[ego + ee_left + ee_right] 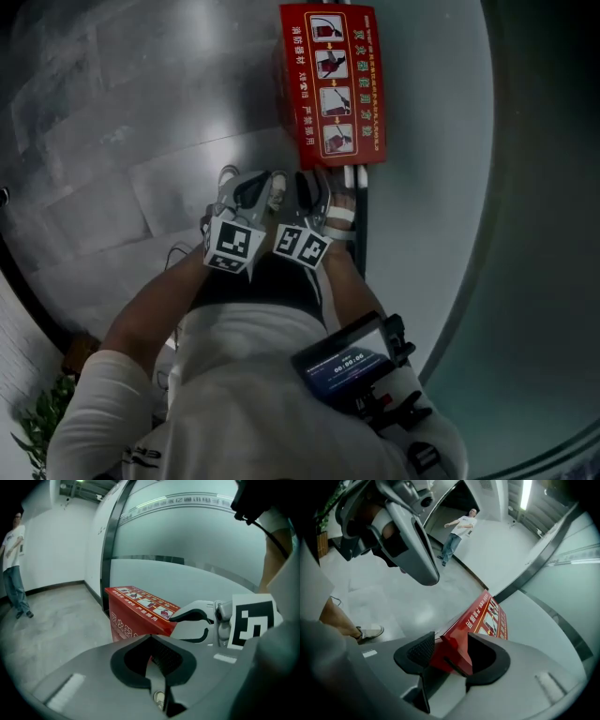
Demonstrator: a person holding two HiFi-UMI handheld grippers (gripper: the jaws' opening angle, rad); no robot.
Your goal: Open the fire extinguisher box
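Note:
The red fire extinguisher box (333, 84) stands on the floor against a frosted glass wall, its lid with printed pictures facing up. Both grippers hover side by side just in front of it. My right gripper (447, 644) is open, and the box's near red corner (450, 651) sits between its pads without being pressed. In the head view that right gripper (309, 183) is next to the box's front edge. My left gripper (151, 637) is shut with nothing in it, a little short of the box (140, 609). The left gripper (246, 183) lies left of the right one.
The frosted glass wall (431, 141) with a dark frame runs along the right. Grey tiled floor (112, 141) spreads to the left. A person (11, 550) stands far back in the hall. A plant (37, 422) sits at the lower left, and a phone (347, 366) hangs on the holder's chest.

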